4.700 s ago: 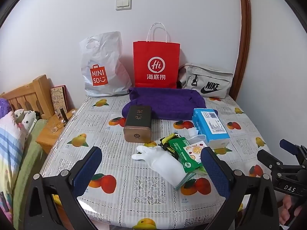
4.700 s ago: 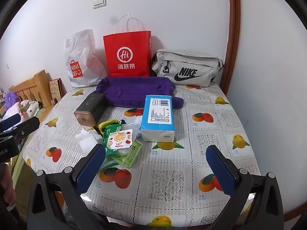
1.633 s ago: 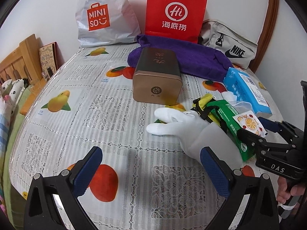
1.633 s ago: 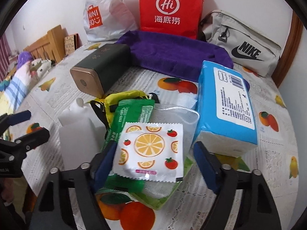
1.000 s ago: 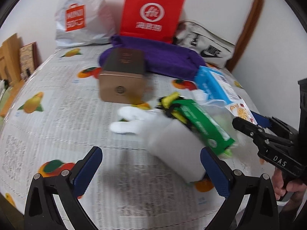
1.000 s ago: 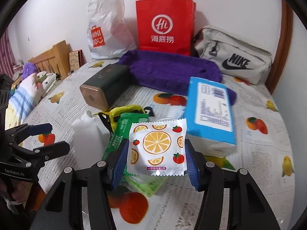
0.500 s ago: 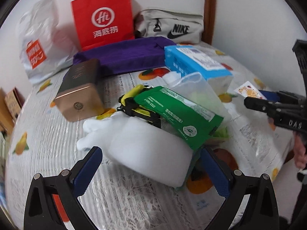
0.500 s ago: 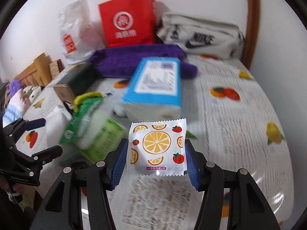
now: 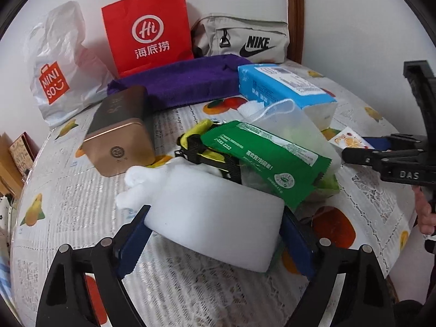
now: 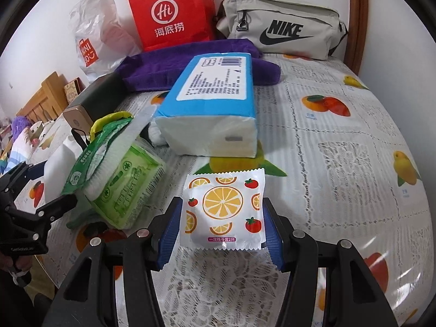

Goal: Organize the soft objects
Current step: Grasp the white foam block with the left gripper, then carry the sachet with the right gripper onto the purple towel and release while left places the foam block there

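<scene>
Bench [image 10: 340, 141] cover: glossy clear plastic film over white lace cloth with printed fruit.

White glove [image 9: 215, 218]: soft matt knit cloth, between ribbed blue pads of left claw [image 9: 215, 242], jaws closing.

Orange-print sachet [image 10: 223, 209]: shiny crinkled plastic foil, serrated edges.

Green pack [image 9: 264, 160]: glossy plastic wrapper.

Tissue pack [image 10: 215, 92] at 12 o'clock of sachet: smooth blue-and-white plastic film.

Purple towel [image 9: 188, 79]: fuzzy matt cloth.

Box [image 9: 120, 130]: brushed metallic gold end, dark matt sides.

Red bag [image 9: 147, 30]: matt paper.
</scene>
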`<action>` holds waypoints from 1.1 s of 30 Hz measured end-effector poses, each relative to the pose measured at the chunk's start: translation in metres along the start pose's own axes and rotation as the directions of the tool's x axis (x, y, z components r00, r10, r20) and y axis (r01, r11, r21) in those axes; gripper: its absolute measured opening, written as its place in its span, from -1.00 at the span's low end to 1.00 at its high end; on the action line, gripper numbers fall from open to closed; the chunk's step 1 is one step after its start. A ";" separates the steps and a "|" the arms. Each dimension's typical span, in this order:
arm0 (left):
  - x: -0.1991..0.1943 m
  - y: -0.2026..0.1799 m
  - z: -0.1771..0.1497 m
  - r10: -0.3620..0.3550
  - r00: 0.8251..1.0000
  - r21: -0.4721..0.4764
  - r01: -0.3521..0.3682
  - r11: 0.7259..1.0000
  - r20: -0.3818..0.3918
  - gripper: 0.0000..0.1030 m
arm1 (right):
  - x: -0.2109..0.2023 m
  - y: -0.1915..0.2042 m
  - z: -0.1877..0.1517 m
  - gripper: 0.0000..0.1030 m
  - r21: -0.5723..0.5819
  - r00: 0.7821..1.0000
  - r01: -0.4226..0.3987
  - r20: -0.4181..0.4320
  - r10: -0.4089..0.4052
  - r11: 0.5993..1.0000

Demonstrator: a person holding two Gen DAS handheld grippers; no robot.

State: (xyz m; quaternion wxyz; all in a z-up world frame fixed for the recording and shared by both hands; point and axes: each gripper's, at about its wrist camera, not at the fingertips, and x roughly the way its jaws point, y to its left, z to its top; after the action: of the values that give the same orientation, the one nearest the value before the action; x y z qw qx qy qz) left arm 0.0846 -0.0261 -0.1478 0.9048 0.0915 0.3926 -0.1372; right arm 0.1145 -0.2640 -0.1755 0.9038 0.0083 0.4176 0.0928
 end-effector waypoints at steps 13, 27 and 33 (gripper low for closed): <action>-0.029 0.050 0.009 0.046 0.999 -0.191 -0.044 0.981 0.003 0.73 | -0.024 0.009 0.009 0.08 -0.002 1.000 -0.010 0.016 0.010 1.000; -0.041 0.097 0.061 0.105 0.994 -0.294 -0.092 0.951 0.030 0.73 | -0.056 0.018 0.076 0.08 -0.045 0.995 -0.012 0.096 0.017 0.999; -0.028 0.111 0.088 0.106 0.994 -0.311 -0.095 0.946 0.019 0.73 | -0.048 0.019 0.115 0.10 -0.055 0.992 -0.022 0.124 0.029 0.998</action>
State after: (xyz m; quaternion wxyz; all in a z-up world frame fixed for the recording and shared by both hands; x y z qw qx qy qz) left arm 0.1623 0.0597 -0.0617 0.9206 -0.0337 0.3880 -0.0292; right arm 0.1682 -0.2469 -0.0623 0.9269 -0.0050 0.3574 0.1148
